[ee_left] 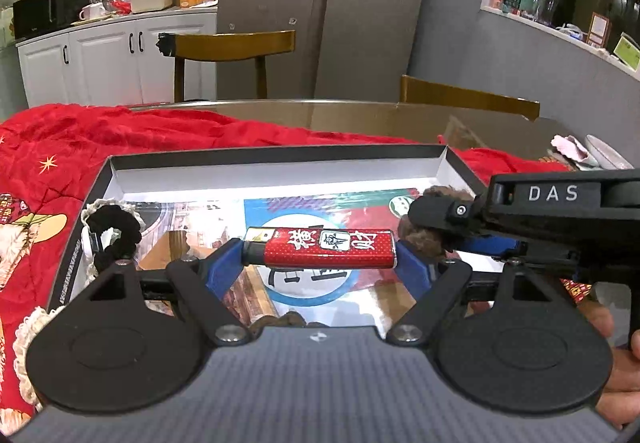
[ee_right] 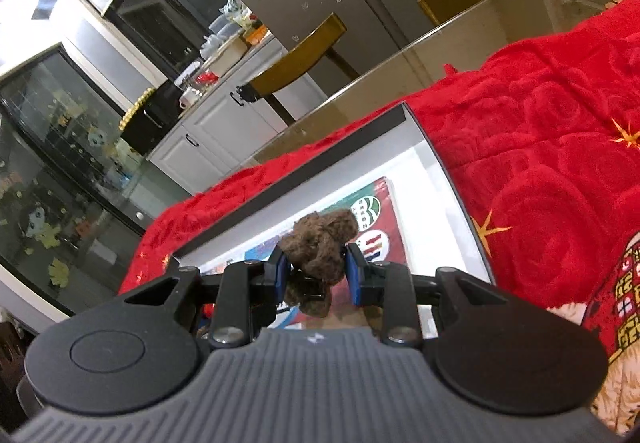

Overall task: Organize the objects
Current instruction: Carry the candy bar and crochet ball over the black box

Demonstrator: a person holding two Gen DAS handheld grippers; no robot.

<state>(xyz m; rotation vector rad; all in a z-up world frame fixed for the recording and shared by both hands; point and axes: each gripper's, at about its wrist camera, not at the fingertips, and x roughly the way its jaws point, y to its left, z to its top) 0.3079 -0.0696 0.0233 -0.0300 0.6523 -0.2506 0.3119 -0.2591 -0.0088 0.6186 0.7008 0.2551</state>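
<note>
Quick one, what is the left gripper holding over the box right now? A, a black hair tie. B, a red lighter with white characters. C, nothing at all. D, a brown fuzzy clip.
B: in the left wrist view the left gripper has its blue pads closed on both ends of the red lighter, held crosswise above the open box.

Kitchen bkgd around the steel fridge

Fridge point(ee_left: 326, 3) w/ cartoon stickers stands center-back; wooden chair point(ee_left: 234, 47) right in front of it, 2nd chair point(ee_left: 468, 97) to its lower right. White cabinets point(ee_left: 116, 55) left of fridge, cluttered counter on top w/ black microwave point(ee_left: 50, 9) at far left end. Shelf point(ee_left: 560, 27) w/ glassware right of fridge.
</note>
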